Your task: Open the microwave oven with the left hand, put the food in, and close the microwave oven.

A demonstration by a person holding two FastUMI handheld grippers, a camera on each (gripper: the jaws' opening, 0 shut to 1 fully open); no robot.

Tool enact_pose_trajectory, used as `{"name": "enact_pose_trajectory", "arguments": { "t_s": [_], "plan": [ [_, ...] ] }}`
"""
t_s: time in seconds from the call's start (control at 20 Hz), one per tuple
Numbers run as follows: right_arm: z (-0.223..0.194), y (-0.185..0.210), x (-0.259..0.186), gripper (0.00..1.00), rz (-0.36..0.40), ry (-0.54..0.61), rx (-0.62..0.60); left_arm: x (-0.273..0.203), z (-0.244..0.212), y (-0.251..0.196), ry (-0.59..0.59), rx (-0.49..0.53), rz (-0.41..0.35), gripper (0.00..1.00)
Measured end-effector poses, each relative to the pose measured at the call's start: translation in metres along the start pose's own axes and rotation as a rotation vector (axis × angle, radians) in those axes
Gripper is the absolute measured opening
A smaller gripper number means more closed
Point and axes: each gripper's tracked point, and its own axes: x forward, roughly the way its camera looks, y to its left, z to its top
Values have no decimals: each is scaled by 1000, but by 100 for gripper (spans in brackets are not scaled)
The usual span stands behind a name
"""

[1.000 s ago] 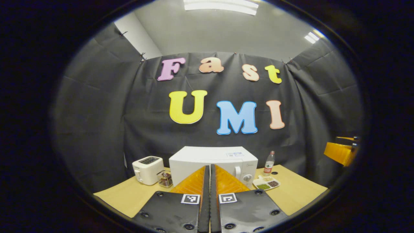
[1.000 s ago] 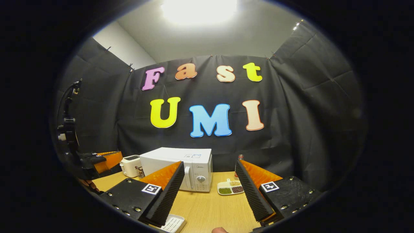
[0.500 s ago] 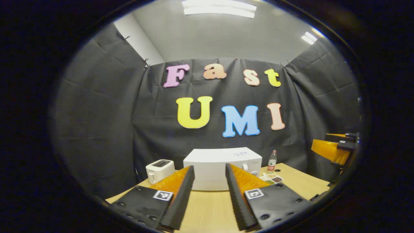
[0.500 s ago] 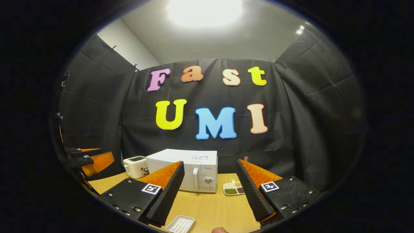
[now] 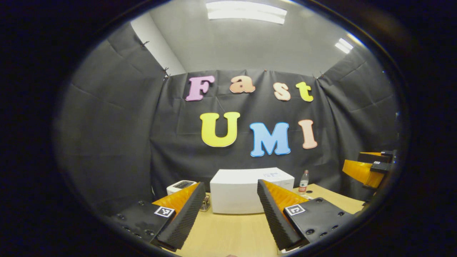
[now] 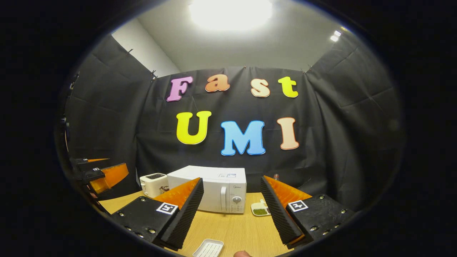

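Observation:
The white microwave (image 5: 235, 191) stands at the back of the wooden table (image 5: 228, 232), its door shut and its handle (image 6: 224, 199) facing the front. My left gripper (image 5: 231, 185) is open, well short of the microwave, which shows between its fingers. My right gripper (image 6: 231, 180) is open too and holds nothing. The microwave (image 6: 214, 187) sits ahead of it, a little to the left. The food, a white divided dish (image 6: 259, 208) with a green portion showing, lies right of the microwave, partly hidden by my right finger.
A white toaster (image 6: 153, 184) stands left of the microwave, with a small jar (image 5: 205, 204) beside it. A water bottle (image 5: 303, 180) stands behind the microwave's right end. A small white ribbed tray (image 6: 209, 248) lies near the front edge. A fingertip (image 6: 242, 253) shows at the bottom.
My left gripper has gone from shut to wide open, and its view has drawn back and swung left. My right gripper stayed open and its view drifted left.

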Motion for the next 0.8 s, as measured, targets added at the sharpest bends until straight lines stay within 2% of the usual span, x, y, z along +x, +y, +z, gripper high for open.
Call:
{"name": "enact_pose_trajectory", "arguments": {
  "t_s": [0.15,0.3,0.35,0.4,0.45,0.8],
  "plan": [
    [10,-2,1,96,-2,-9,-4,0,1,2,-5,-1,-4,94],
    [9,2,0,96,-4,-10,-8,-3,0,4,-8,-9,-4,99],
    [9,3,-1,96,-5,-10,-11,-3,0,5,-7,-11,-4,96],
    [10,4,-2,96,-4,-10,-12,-3,0,6,-4,-11,-3,99],
    [10,4,-2,96,-4,-12,-12,-4,-1,6,-3,-10,-4,94],
    [9,9,-4,96,-3,-17,-5,-8,-3,12,-4,-20,13,96]
  ]
}}
